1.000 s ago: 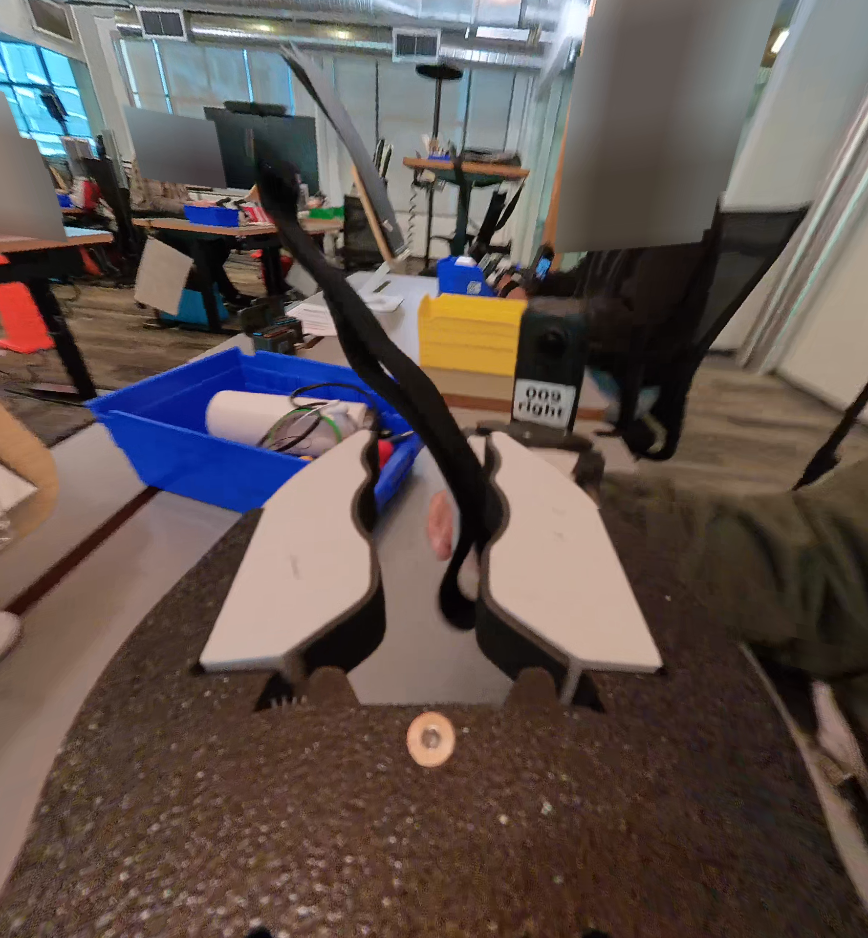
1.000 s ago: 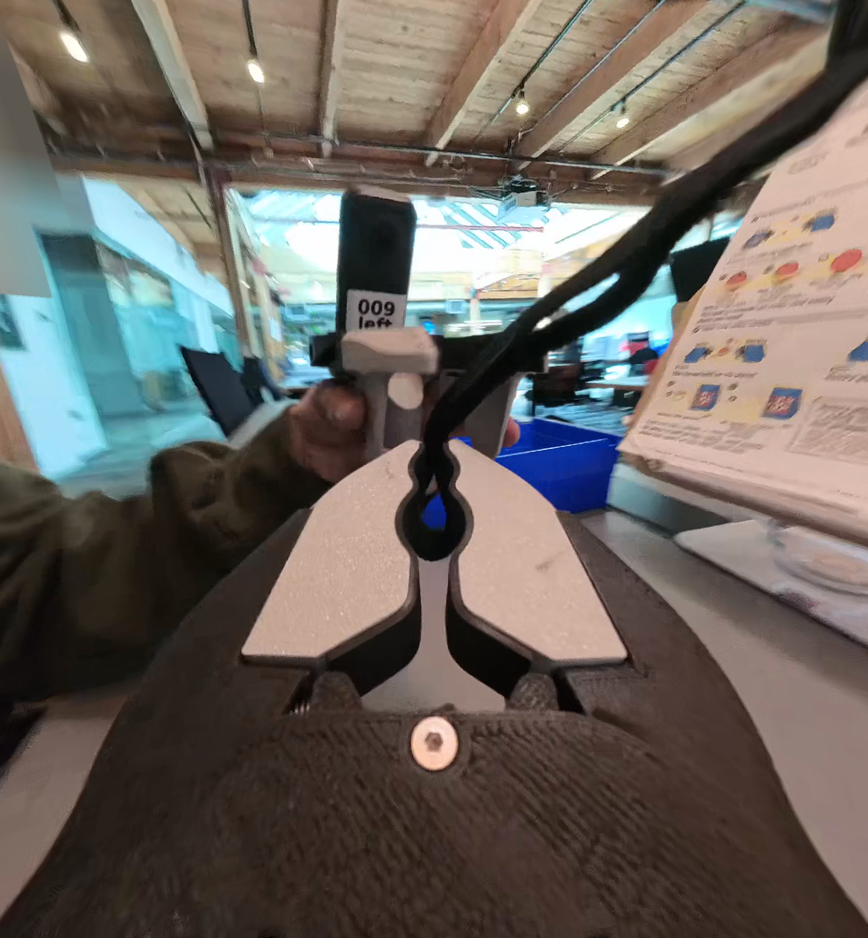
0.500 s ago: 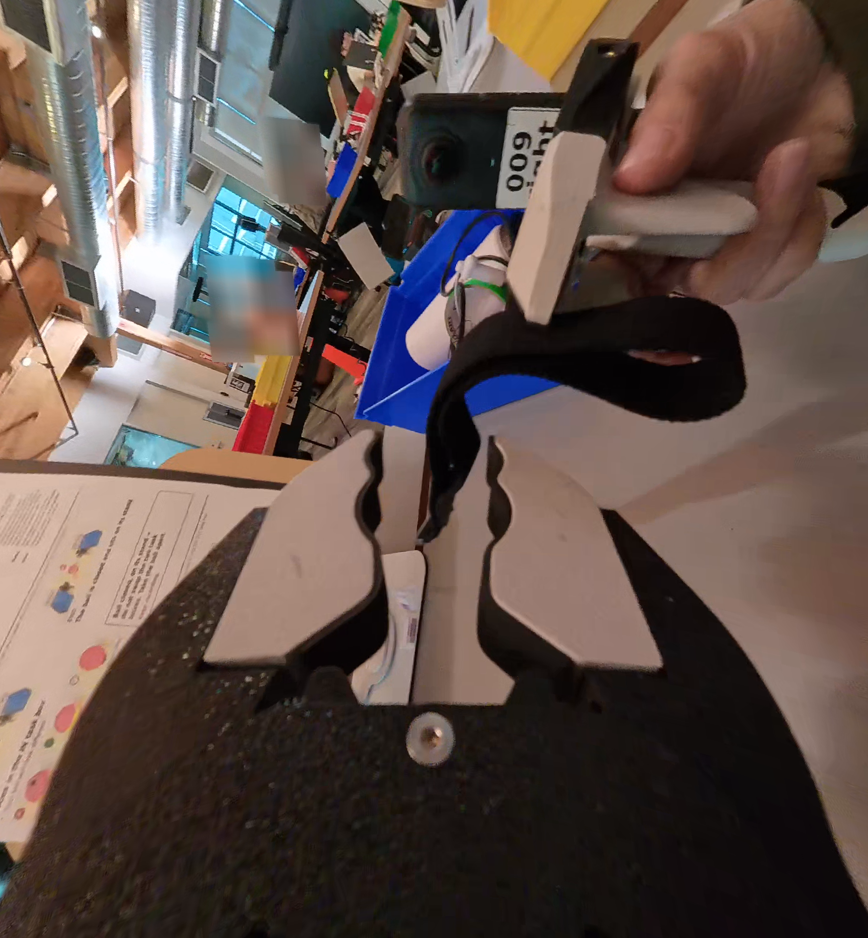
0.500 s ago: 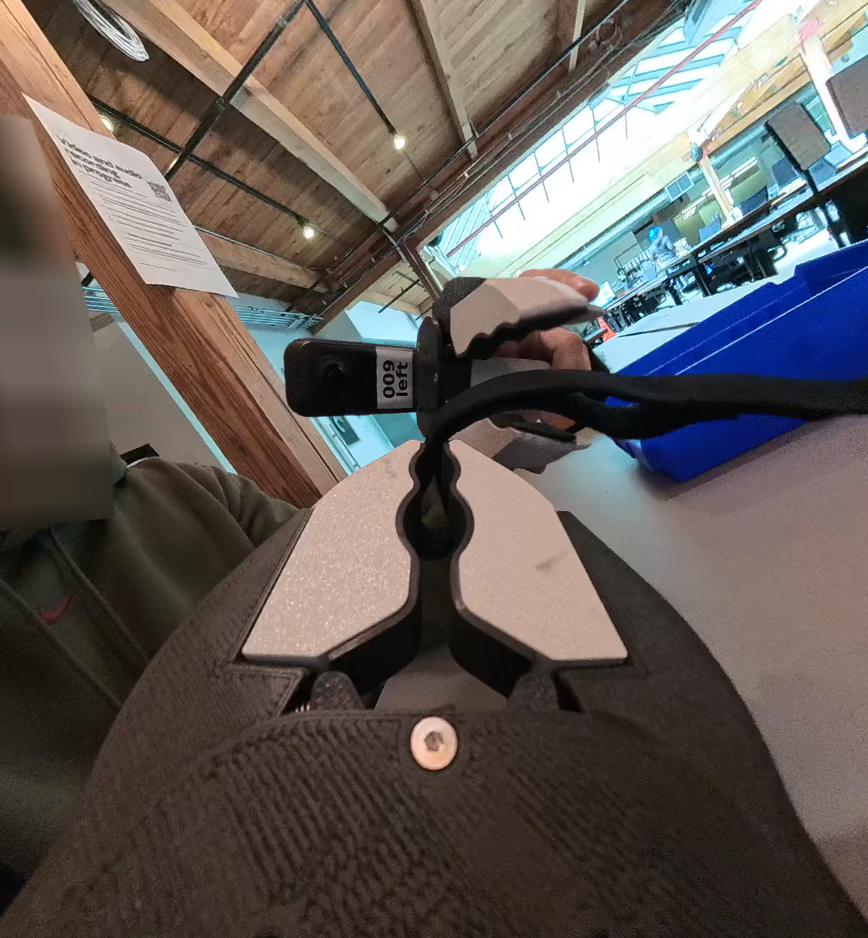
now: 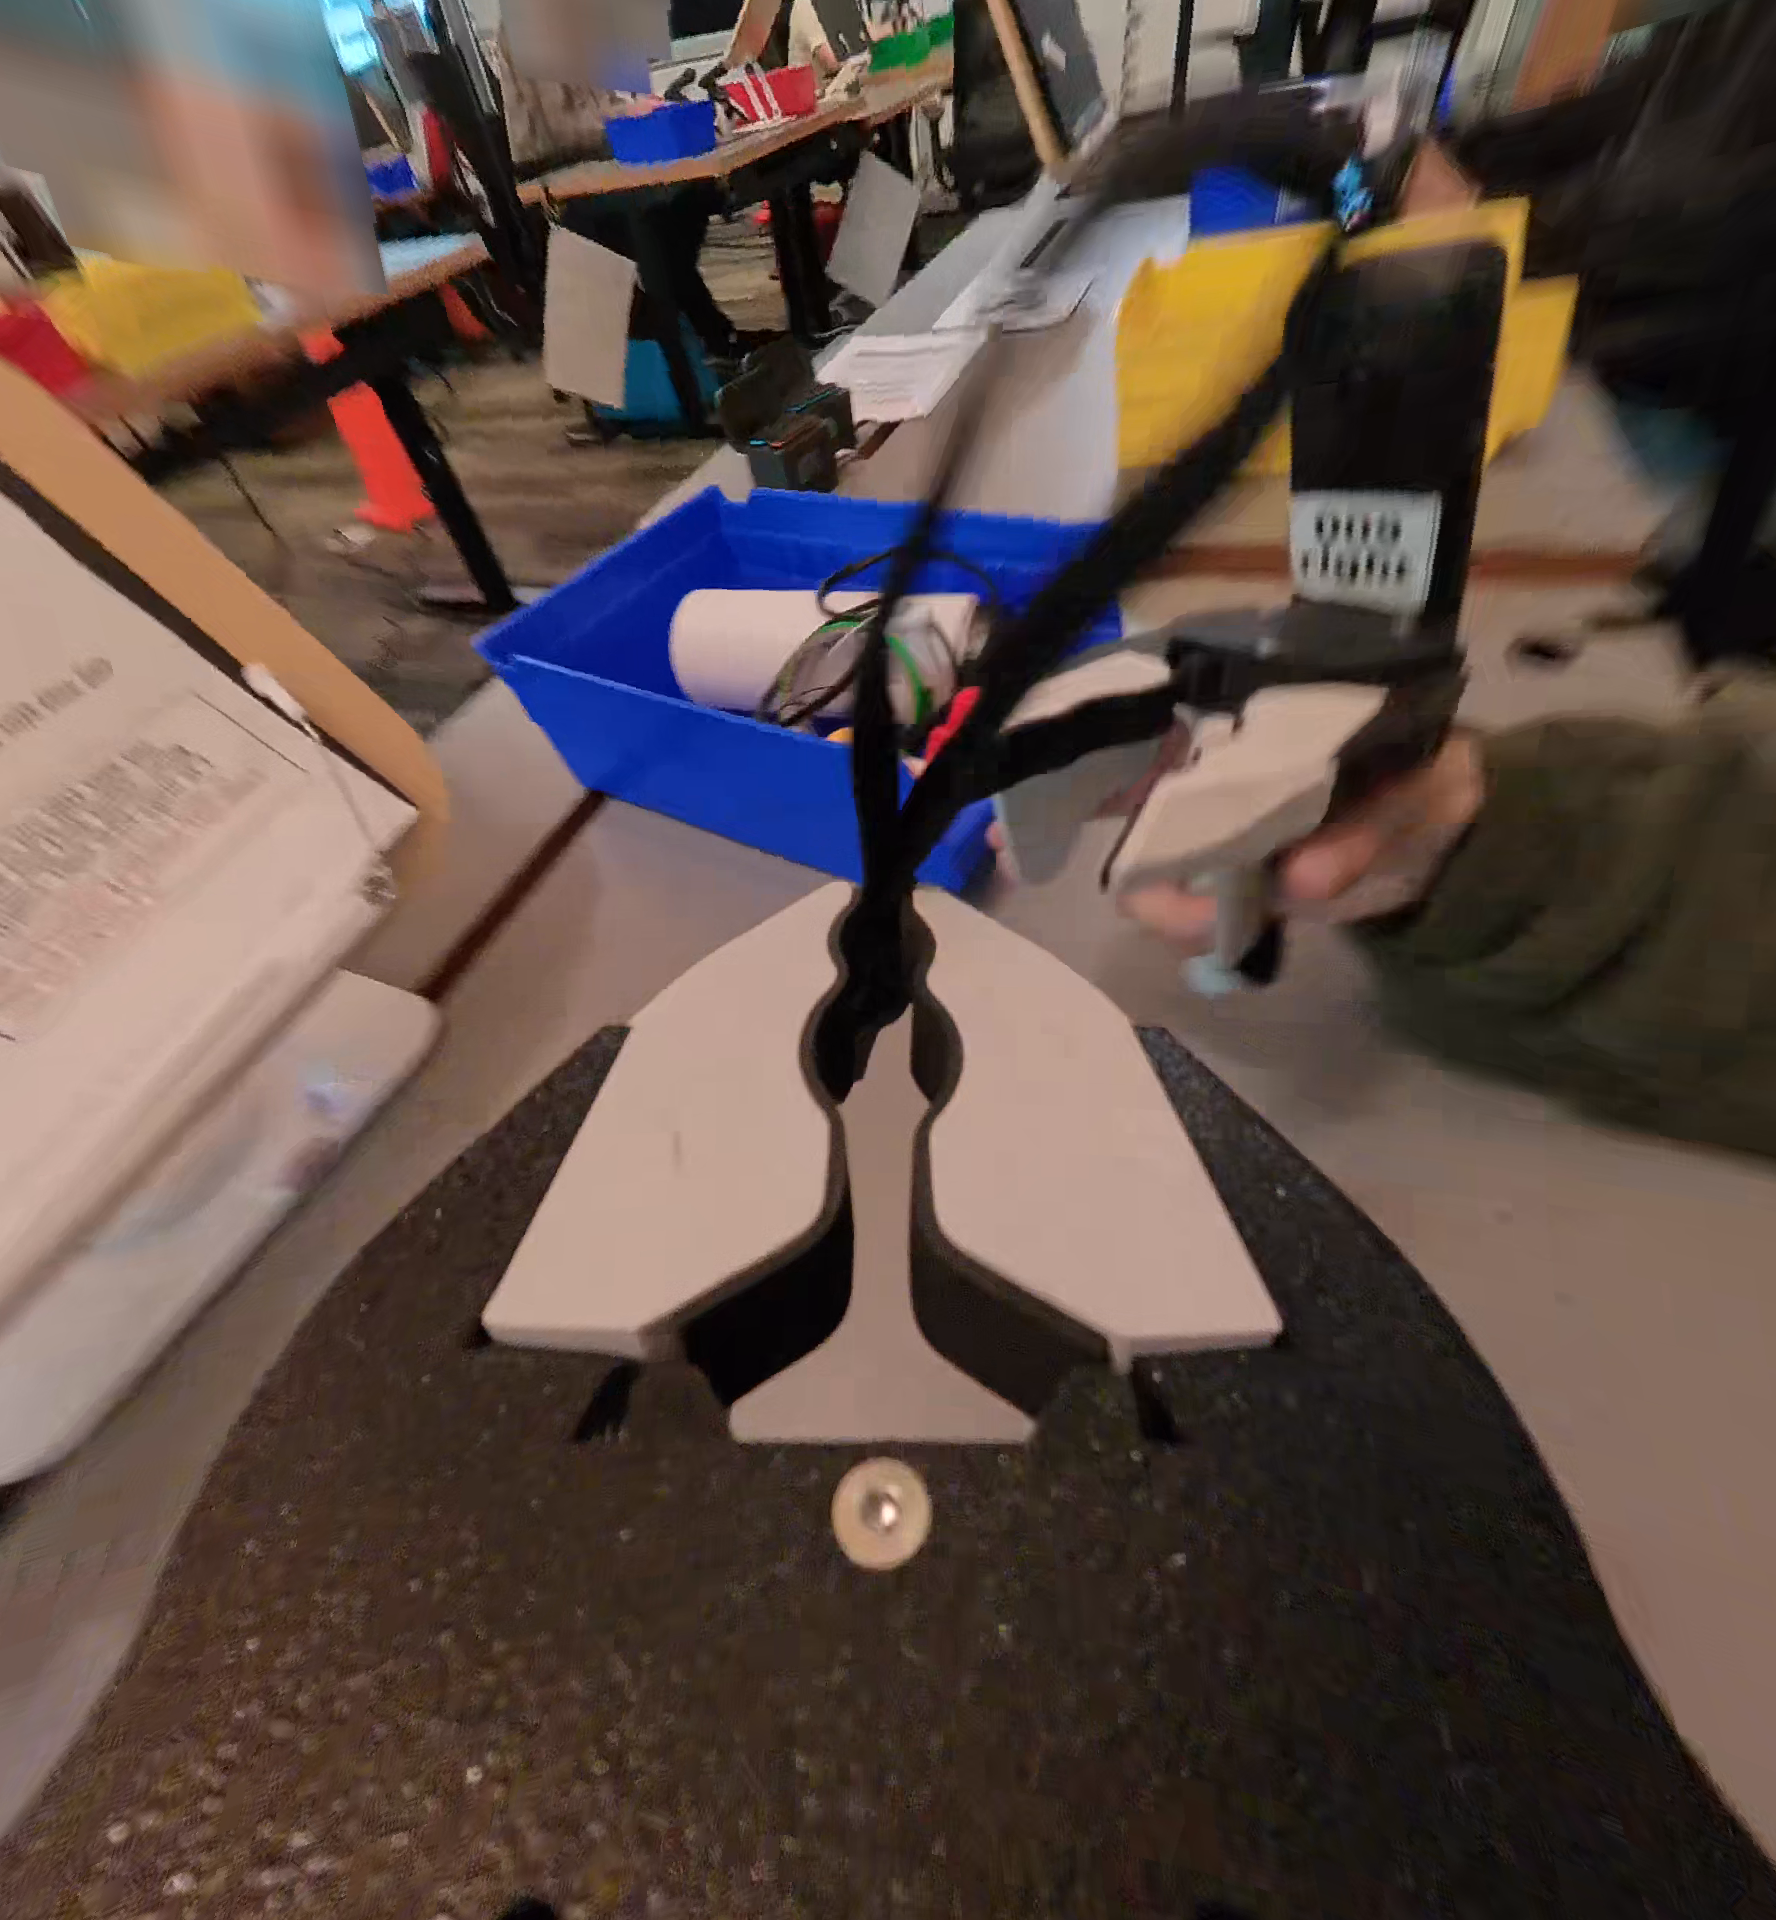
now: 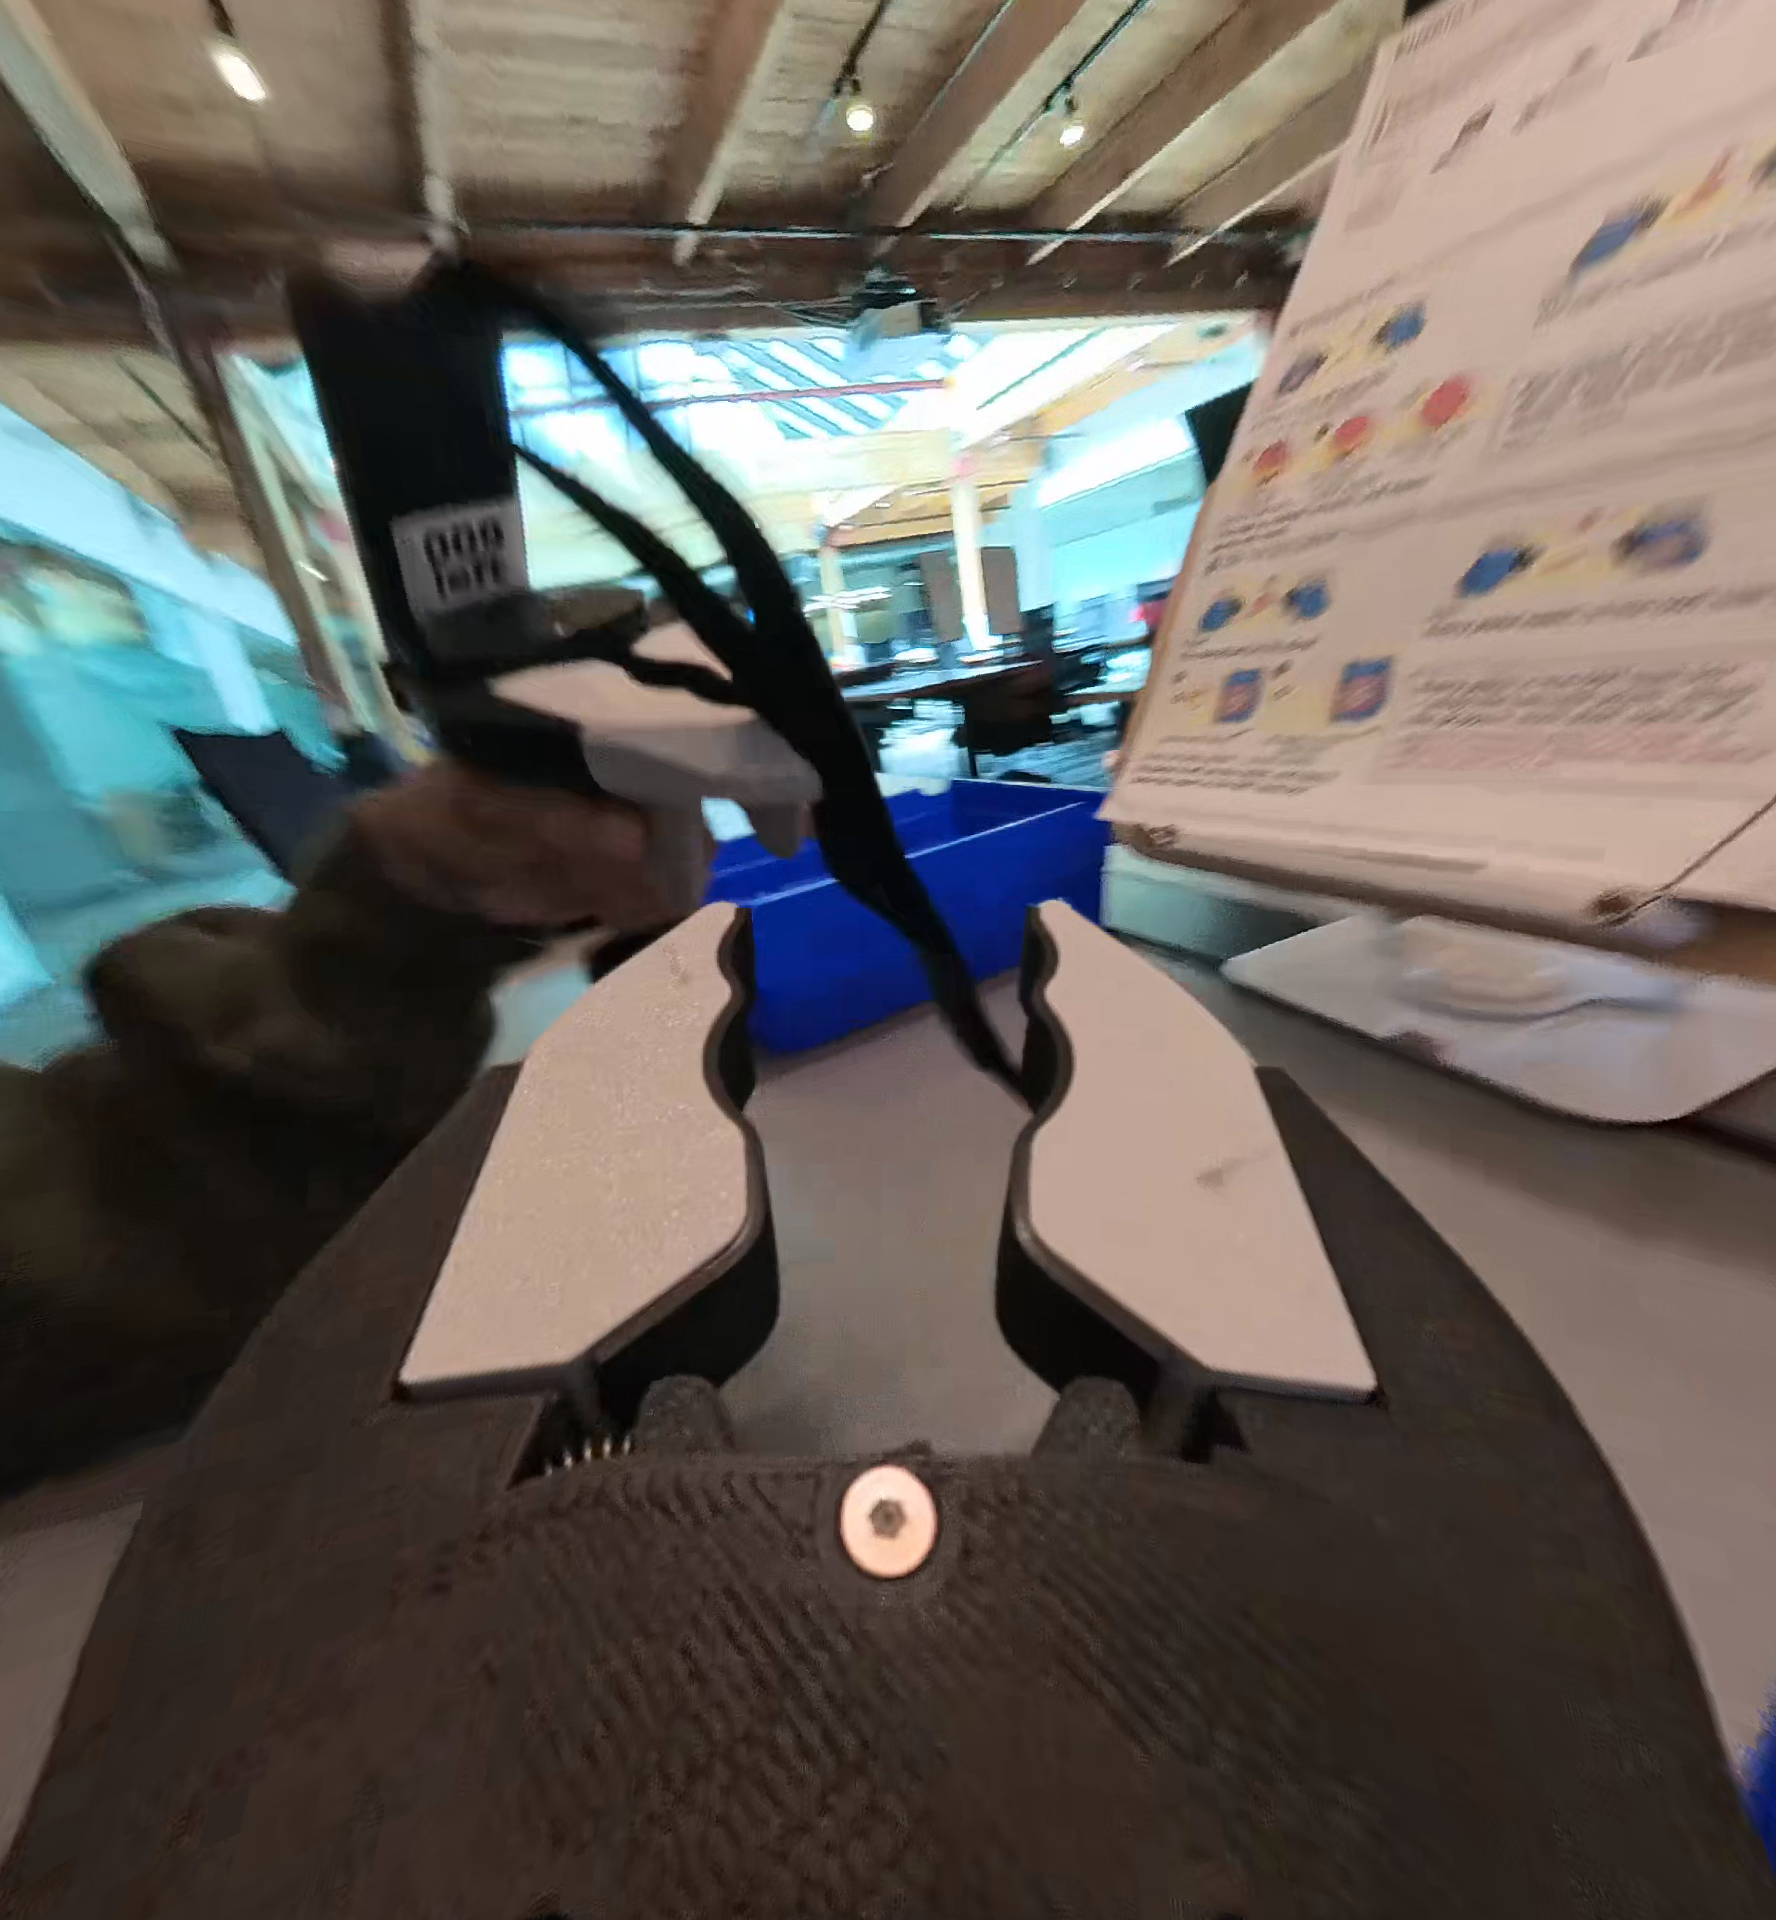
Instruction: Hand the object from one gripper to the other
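Pinching the black strap (image 5: pixel 879 966) between its tips, our left gripper (image 5: pixel 882 935) has its fingers nearly together on it, and the strap climbs toward one o'clock, past the blue bin (image 5: pixel 655 738). Our right gripper (image 6: pixel 884 925) stands wide apart; the strap's loose end (image 6: pixel 951 997) lies against the inner edge of its right finger (image 6: pixel 1164 1174), unclamped. Both views are motion-blurred.

blue bin (image 5: pixel 718 748) on table | white roll (image 5: pixel 749 644) inside | instruction sheet (image 6: pixel 1549 499) propped
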Motion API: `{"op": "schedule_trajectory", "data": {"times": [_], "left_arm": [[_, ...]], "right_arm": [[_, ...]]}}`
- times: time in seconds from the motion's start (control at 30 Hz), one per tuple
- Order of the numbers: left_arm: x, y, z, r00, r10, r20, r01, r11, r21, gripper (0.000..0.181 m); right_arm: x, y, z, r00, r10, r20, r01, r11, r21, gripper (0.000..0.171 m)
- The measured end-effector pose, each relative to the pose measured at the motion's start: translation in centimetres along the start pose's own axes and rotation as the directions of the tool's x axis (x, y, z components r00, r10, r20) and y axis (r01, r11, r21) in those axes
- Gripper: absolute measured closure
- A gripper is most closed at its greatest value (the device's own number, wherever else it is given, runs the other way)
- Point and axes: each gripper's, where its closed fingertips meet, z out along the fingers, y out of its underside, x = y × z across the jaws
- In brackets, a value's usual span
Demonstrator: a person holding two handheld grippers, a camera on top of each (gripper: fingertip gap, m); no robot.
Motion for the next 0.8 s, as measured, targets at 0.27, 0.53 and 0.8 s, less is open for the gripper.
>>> {"op": "schedule_trajectory", "data": {"times": [0.27, 0.53, 0.8], "left_arm": [[2.2, -0.6, -1.0, 0.912, -0.338, -0.233, 0.339, 0.940, -0.037, 0.177], [1.0, -0.2, -0.1, 0.954, -0.264, -0.139, 0.266, 0.964, -0.008, 0.174], [0.4, -0.5, -0.8, 0.896, 0.433, 0.098, -0.435, 0.900, 0.003, 0.129]], "right_arm": [[-2.4, 2.2, 2.0, 0.979, -0.200, 0.032, 0.202, 0.974, -0.106, 0.133], [-3.4, 1.8, 2.1, 0.986, 0.070, 0.151, -0.057, 0.994, -0.089, 0.167], [0.0, -0.8, 0.5, 0.763, 0.601, 0.236, -0.635, 0.766, 0.103, 0.167]]}}
